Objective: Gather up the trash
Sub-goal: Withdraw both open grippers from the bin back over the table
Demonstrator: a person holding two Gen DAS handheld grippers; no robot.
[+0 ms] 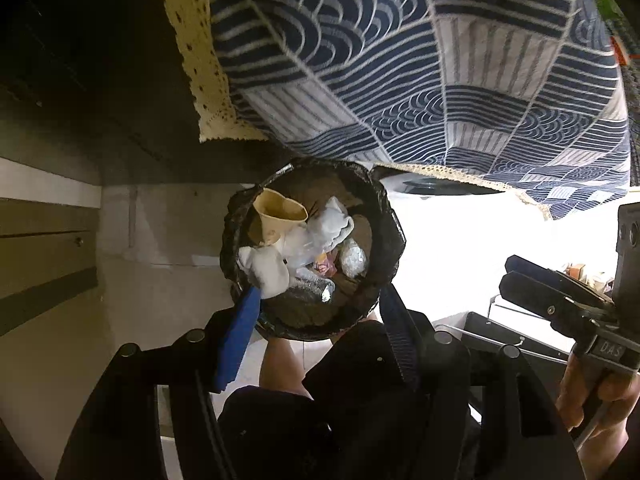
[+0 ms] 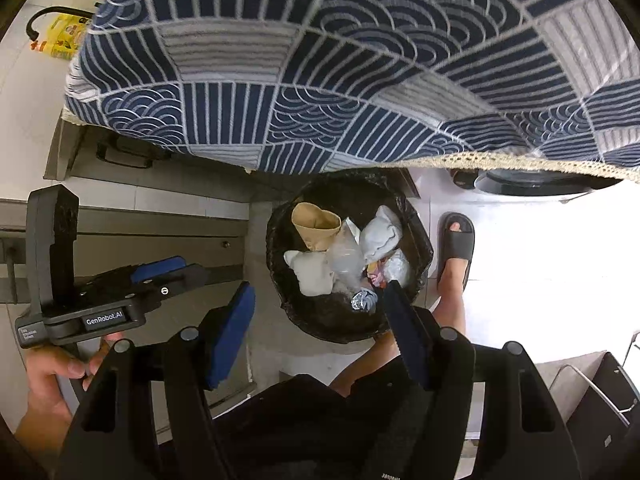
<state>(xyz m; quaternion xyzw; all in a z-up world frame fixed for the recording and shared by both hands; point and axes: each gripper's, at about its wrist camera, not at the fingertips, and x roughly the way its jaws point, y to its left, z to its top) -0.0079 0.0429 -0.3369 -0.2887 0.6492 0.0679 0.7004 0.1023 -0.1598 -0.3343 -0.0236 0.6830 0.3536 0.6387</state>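
Observation:
A round bin lined with a black bag [image 1: 390, 236] [image 2: 420, 240] stands on the floor below both grippers. Inside lie a beige paper cup [image 1: 280, 212] [image 2: 316, 224], white tissues [image 1: 266, 270] [image 2: 314, 272], clear plastic [image 2: 346, 260] and a crumpled foil ball [image 1: 325, 293] [image 2: 362, 300]. My left gripper [image 1: 318, 336] hangs above the bin's near rim, open, its blue pads empty. It also shows at the left of the right wrist view [image 2: 188, 272]. My right gripper [image 2: 320, 334] is open over the near rim as well, holding nothing, and appears at the right edge [image 1: 510, 276].
A blue patterned tablecloth [image 1: 400, 60] [image 2: 320, 60] overhangs the bin's far side. The person's foot in a dark slipper [image 2: 454, 248] stands right of the bin. A yellow bag [image 2: 64, 36] lies far left, a white appliance [image 2: 532, 196] behind, a dark crate [image 2: 600, 392] lower right.

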